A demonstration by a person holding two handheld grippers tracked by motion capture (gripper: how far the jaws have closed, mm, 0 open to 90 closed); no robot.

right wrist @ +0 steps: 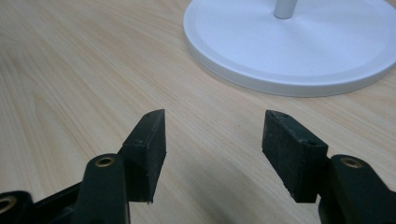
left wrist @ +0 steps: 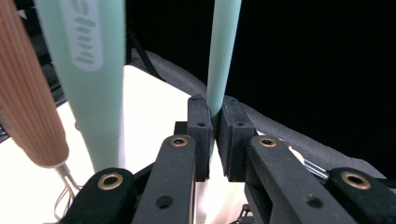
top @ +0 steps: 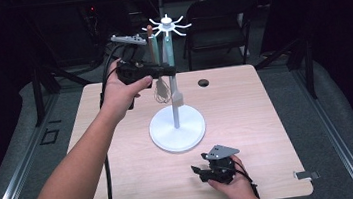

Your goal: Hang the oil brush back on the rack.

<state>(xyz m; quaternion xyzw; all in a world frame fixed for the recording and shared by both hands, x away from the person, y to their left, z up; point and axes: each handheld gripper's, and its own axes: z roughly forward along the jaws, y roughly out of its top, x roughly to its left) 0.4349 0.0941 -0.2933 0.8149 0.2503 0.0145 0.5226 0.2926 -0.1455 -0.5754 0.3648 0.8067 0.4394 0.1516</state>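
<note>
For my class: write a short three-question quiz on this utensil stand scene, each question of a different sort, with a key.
1. True or false: the left gripper is shut on a mint-green handle.
2. The right gripper is: A) holding a whisk B) open above the table C) clamped on the stand base.
3. Fill in: the whisk with the wooden handle hangs from the white ____.

Key: 1 true; 2 B; 3 stand.

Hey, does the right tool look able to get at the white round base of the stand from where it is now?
Probably yes. The right tool is open, low over the table, and bare wood lies between it and the stand's white base.
</note>
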